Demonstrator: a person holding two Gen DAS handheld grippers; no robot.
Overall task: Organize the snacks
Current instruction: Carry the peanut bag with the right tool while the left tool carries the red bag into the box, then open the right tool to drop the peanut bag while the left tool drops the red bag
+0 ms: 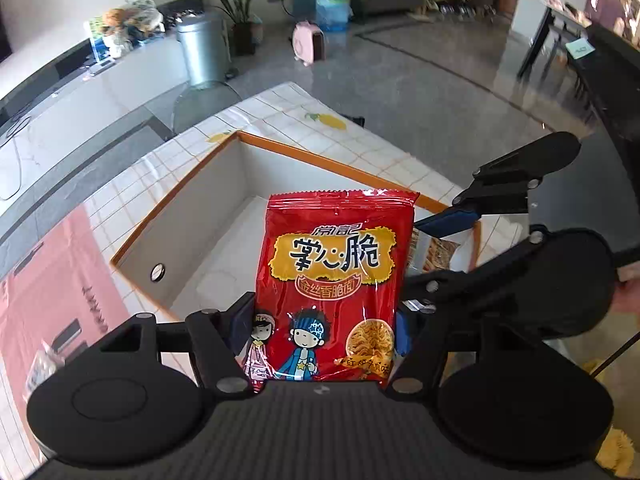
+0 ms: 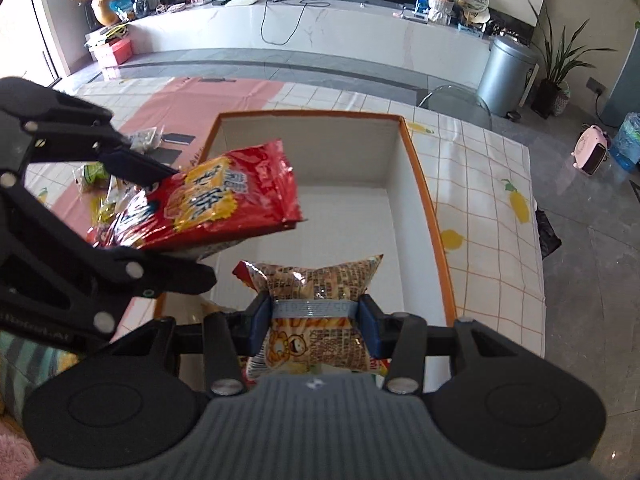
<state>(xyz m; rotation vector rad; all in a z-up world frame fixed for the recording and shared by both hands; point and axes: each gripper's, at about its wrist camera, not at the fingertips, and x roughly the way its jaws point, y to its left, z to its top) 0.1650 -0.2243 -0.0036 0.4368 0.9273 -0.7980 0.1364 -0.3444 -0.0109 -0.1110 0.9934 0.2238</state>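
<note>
Bottom of crinkly red noodle-snack packet [image 1: 332,280] hidden; left gripper [image 1: 324,330] clamps it, long axis pointing far. Right gripper [image 2: 316,320] pinches printed tan snack bag [image 2: 316,288] over orange-rimmed white box [image 2: 424,192].

The box [image 2: 424,200] sits on the worktop [image 2: 488,184]. Above its left wall, the left gripper [image 1: 322,330] holds one snack packet [image 1: 332,280]. Over its near end, right of that packet, the right gripper [image 2: 316,322] clamps a second packet [image 2: 316,280]. Left of the box, more packets [image 2: 96,184], perhaps three, lie on the worktop. Beyond the box stands a bin [image 2: 506,76].
</note>
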